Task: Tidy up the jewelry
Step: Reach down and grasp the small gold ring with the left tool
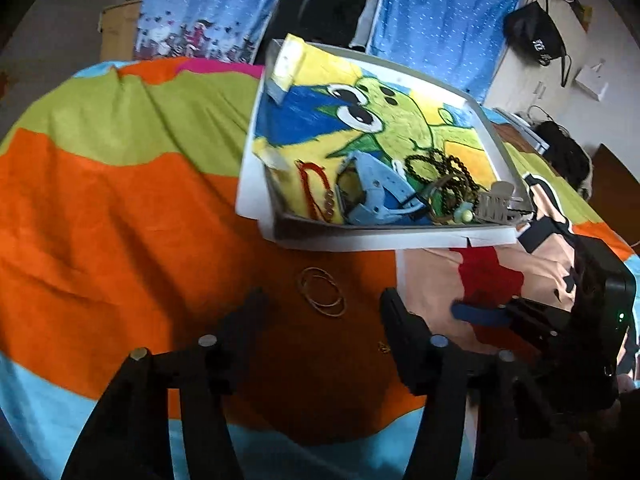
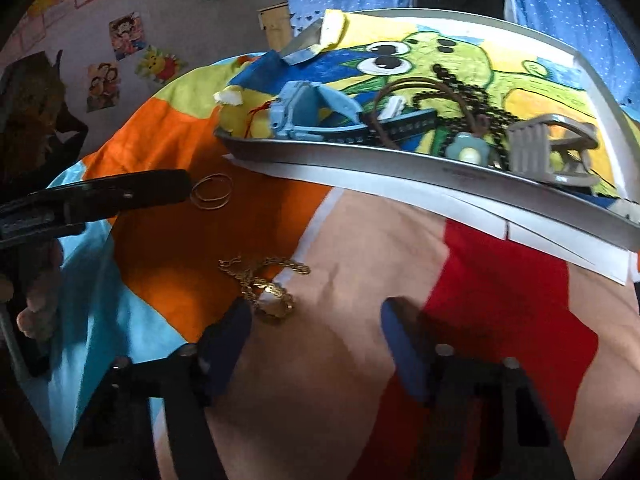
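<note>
A white tray (image 1: 256, 184) lined with a frog drawing lies on the bedspread and holds a red cord bracelet (image 1: 316, 188), a blue watch (image 1: 372, 196), dark bead bracelets (image 1: 444, 172) and a grey hair claw (image 1: 498, 202). Thin gold bangles (image 1: 322, 292) lie on the orange cloth just ahead of my open left gripper (image 1: 322, 304). A gold chain necklace (image 2: 268, 284) lies beside the left fingertip (image 2: 234, 316) of my open, empty right gripper (image 2: 316, 312). The tray (image 2: 360, 160) and bangles (image 2: 212, 192) also show in the right wrist view.
The bedspread (image 1: 100, 200) has orange, green, light blue and peach patches. Blue curtains (image 1: 440, 20) hang behind the bed. A black bag (image 1: 536, 32) hangs on the far wall. The right gripper's body (image 1: 580, 320) sits to the right of my left gripper.
</note>
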Motion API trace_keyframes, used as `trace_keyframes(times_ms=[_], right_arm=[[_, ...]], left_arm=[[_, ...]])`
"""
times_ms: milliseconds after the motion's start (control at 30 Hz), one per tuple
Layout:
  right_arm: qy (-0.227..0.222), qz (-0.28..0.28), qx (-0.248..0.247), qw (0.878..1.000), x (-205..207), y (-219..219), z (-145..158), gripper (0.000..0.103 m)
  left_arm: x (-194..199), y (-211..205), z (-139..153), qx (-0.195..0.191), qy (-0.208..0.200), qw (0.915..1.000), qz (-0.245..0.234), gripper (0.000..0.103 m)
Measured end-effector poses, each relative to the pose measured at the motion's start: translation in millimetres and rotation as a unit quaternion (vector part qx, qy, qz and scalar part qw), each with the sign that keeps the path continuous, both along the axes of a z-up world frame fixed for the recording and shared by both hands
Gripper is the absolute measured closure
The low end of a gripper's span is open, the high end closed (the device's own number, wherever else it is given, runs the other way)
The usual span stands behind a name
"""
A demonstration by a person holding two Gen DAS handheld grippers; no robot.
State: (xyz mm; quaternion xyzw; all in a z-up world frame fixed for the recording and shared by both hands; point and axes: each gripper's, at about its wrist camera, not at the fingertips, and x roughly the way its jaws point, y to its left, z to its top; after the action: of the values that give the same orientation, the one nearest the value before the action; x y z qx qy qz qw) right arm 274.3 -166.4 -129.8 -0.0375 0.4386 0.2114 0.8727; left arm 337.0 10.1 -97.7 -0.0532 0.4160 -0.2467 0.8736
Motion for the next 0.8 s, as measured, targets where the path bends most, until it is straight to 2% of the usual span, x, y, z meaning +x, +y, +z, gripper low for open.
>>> trace_keyframes(times_ms=[67,133,433,700,800], right_arm=[[0.004,0.010,0.002,1.000,1.3,3.7,-1.3,0.051],[0.008,0.016,0.008,1.000,3.0,5.8,-2.2,0.053],[0.027,0.037,0.017,0.999,14.7,15.8,-8.0,0.053],[0.029,0.042,0.005,0.999,16.6,24.7,-9.9,0.055],[0.034,0.047,0.009,0.998,18.2,29.7,-11.4,0.063]], left_arm=[[2.7,-2.4,-2.0,-0.003,0.001,1.0000,-0.006,0.054],[5.0,-3.4,-3.4,-0.005,0.003,0.9999,-0.009,0.054],[15.9,-5.0,-13.0,0.010,0.017,0.9998,0.003,0.064],[19.8,-6.3,-18.8,0.032,0.020,0.9991,0.022,0.082],[20.7,-3.8,-19.9,0.029,0.021,0.9990,0.028,0.086]])
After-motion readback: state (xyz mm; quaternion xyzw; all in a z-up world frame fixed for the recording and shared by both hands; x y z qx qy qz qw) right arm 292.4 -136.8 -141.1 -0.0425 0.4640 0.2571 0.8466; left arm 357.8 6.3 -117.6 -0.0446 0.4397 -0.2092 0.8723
